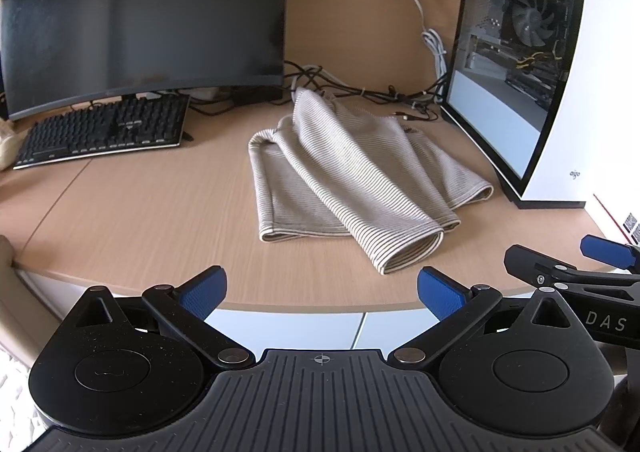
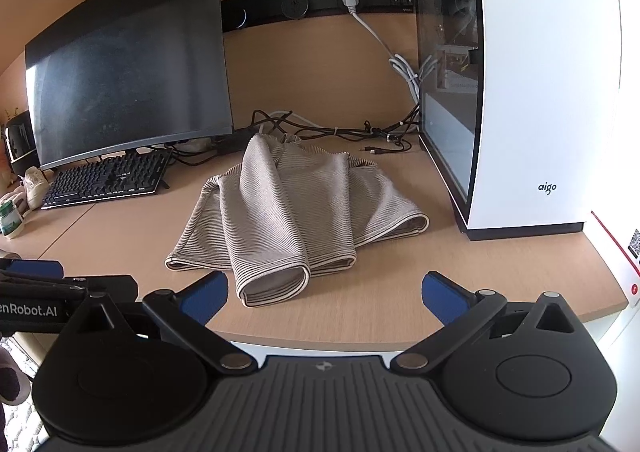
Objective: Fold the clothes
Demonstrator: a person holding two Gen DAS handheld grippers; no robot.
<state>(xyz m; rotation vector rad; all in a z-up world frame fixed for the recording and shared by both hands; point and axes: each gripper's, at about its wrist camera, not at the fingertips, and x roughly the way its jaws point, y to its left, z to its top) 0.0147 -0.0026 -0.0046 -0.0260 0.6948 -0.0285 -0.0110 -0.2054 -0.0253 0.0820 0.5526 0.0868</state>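
Both sets of jaws are spread wide with nothing between the blue pads: left gripper [image 1: 322, 294] and right gripper [image 2: 324, 294] are held side by side just off the front edge of the desk [image 1: 132, 208], neither touching the cloth. From left to right across the desk: a small green-capped bottle [image 2: 10, 218] is seen at the far left edge in the right wrist view, then a black keyboard [image 1: 106, 134] is laid under a dark curved monitor [image 1: 140, 16]. Next, the striped beige garment [image 1: 344, 176] is found loosely bunched at mid-desk, between keyboard and computer case, with one rolled fold pointing toward the grippers and its hem near the front edge. Tangled black cables [image 1: 360, 92] are seen behind it, and a white cord [image 1: 430, 36] is plugged into the wall strip. At far right a white computer case [image 1: 560, 84] with a glass side panel is stood just beside the garment, apparently not touching it.
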